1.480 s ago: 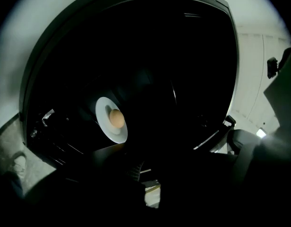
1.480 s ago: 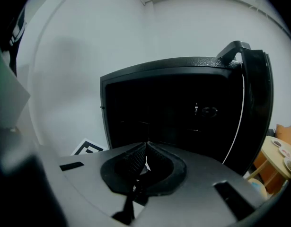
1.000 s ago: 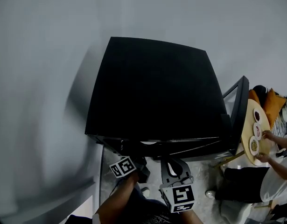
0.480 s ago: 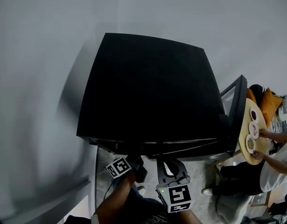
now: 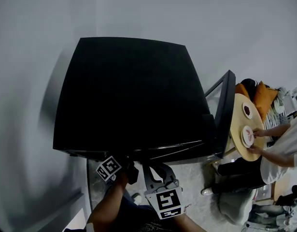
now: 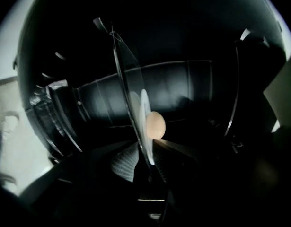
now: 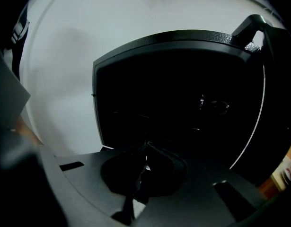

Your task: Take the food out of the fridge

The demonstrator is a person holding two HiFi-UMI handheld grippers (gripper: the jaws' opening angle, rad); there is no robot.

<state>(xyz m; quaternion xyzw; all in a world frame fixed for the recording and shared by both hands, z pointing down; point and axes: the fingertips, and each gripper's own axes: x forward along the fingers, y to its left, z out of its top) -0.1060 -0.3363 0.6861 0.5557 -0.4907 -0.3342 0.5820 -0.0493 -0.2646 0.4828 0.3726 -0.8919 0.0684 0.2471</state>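
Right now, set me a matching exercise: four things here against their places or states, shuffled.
1 left gripper
2 right gripper
3 plate
4 fridge door

A jaws together, outside the fridge
B swung open, at head view's right
C jaws apart round the plate's rim
D inside the fridge, bearing a pale round food

Pairs: 1-C, 2-A, 3-D, 4-B. The left gripper's jaws have just been opening, rim between them.

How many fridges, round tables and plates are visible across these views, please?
fridge: 1
round table: 1
plates: 3 (two on the table, one inside the fridge)
Total: 5
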